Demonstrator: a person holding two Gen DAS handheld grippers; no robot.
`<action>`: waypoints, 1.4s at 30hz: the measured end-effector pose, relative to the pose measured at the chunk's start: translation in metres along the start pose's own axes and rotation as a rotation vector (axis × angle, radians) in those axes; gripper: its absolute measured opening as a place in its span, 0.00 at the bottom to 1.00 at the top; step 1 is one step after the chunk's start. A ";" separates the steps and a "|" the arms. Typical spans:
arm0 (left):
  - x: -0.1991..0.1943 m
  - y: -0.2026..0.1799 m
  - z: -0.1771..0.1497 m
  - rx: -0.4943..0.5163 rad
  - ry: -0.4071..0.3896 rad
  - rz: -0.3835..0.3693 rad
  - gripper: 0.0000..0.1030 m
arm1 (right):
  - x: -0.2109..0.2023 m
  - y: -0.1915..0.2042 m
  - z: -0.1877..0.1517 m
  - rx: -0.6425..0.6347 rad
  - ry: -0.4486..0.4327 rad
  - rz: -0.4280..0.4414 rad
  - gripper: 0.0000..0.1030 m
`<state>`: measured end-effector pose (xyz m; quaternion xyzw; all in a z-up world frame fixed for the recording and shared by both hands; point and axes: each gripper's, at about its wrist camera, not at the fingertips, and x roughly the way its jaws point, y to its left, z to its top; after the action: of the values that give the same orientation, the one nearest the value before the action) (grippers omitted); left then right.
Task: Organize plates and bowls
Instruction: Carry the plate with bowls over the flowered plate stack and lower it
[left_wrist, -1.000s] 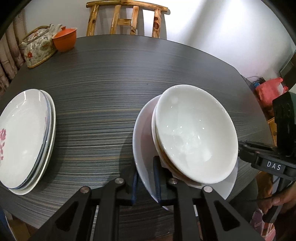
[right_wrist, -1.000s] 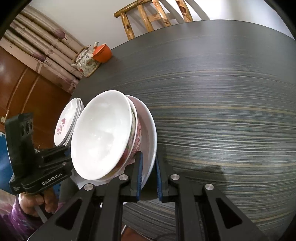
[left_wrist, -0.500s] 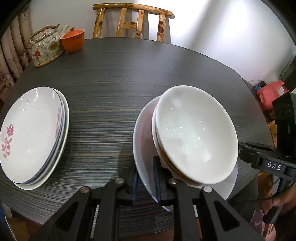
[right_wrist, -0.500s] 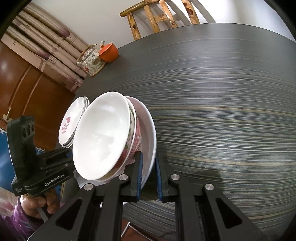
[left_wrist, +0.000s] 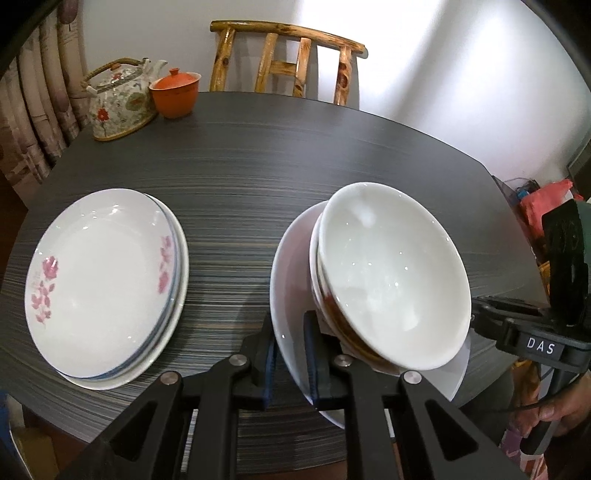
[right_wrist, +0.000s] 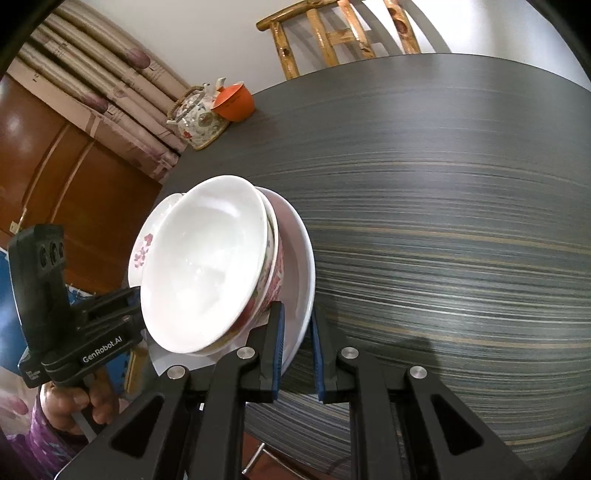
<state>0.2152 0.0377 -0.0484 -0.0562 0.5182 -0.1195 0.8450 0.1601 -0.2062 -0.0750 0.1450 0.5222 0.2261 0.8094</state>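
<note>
- The left gripper (left_wrist: 290, 354) was clamped narrow on the near rim of a white plate (left_wrist: 291, 266), seen low and centre in the left wrist view.
- The right gripper (right_wrist: 297, 350) pinched the opposite rim of the same plate, low and centre in its own view; each tool showed at the far edge of the other's frame.
- The plate carried nested bowls (left_wrist: 391, 273), and both appeared to be held just above the table (left_wrist: 295, 155) at its near edge; whether the plate still touched the wood could not be told.
- The step in hand looked like a two-handed carry of the loaded plate toward the plate stack (left_wrist: 103, 280), which lay at the left of the left view, well apart from the load.
- The next move likely called for keeping both grips level and moving together, since the bowls sat loose and leaned toward the right gripper's side.
- A tilt could let the bowls slide off the glazed plate.
- The top bowl was plain glossy white; the one beneath showed a pink floral outside (right_wrist: 275, 273) in the right view.
- The stack's top plate bore pink flowers, with a blue-rimmed plate under it.
- A teapot (left_wrist: 118, 99) and an orange cup (left_wrist: 175, 94) stood at the upper left, before a wooden chair (left_wrist: 288, 59).
</note>
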 end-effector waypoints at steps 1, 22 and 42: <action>-0.002 0.001 0.000 -0.003 -0.001 0.001 0.11 | 0.001 0.001 0.000 0.000 0.001 0.002 0.14; -0.039 0.061 0.003 -0.113 -0.053 0.056 0.11 | 0.024 0.051 0.031 -0.062 0.029 0.049 0.14; -0.069 0.167 -0.007 -0.272 -0.111 0.161 0.11 | 0.096 0.157 0.085 -0.219 0.081 0.123 0.14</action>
<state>0.2027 0.2168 -0.0291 -0.1348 0.4851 0.0233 0.8637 0.2376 -0.0216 -0.0412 0.0783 0.5169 0.3367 0.7832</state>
